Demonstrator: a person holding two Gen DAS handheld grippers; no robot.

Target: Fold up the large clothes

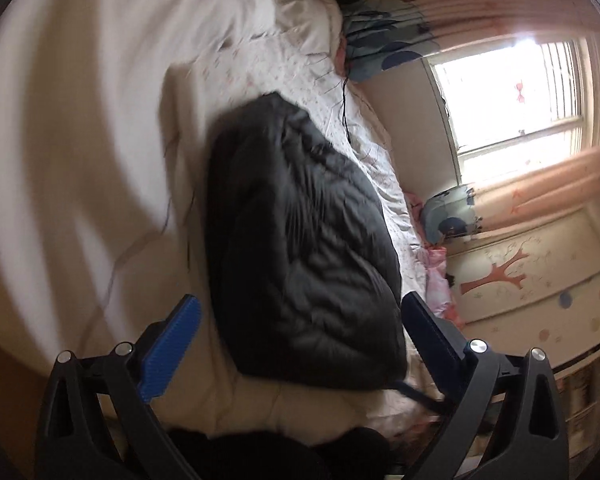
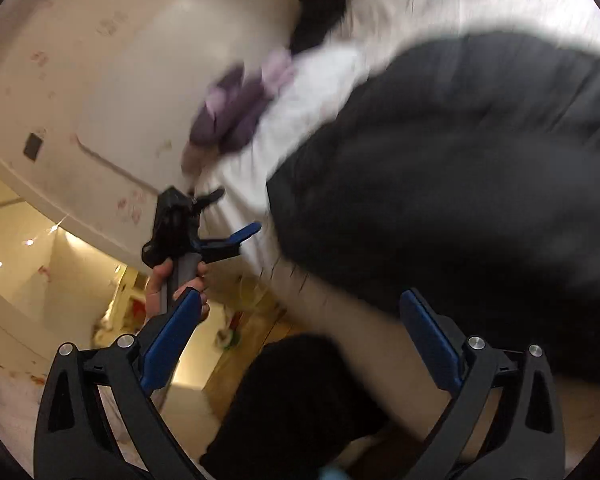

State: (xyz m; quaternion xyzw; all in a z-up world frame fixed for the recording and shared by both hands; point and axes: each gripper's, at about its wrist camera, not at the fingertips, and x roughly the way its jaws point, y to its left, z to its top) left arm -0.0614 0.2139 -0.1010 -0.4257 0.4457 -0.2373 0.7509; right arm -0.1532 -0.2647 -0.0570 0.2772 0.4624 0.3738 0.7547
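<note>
A black quilted jacket (image 1: 300,240) lies in a folded bundle on the cream bed sheet (image 1: 80,160). My left gripper (image 1: 300,299) hovers just short of its near end, jaws wide open, blue pads on either side and not touching it. In the blurred right wrist view the jacket (image 2: 440,180) fills the right half. My right gripper (image 2: 300,295) is open near the jacket's lower edge, with nothing between its fingers. The left gripper (image 2: 220,236) also shows there, held by a hand (image 2: 172,284) at the bed's edge, left of the jacket.
A white flowered duvet (image 1: 300,80) lies beyond the jacket, with blue patterned pillows (image 1: 380,44) near the bright window (image 1: 508,92). A purple cloth (image 2: 232,112) sits on the bed by a white wall (image 2: 120,60). Wooden floor (image 2: 252,328) and a dark garment (image 2: 300,400) lie below.
</note>
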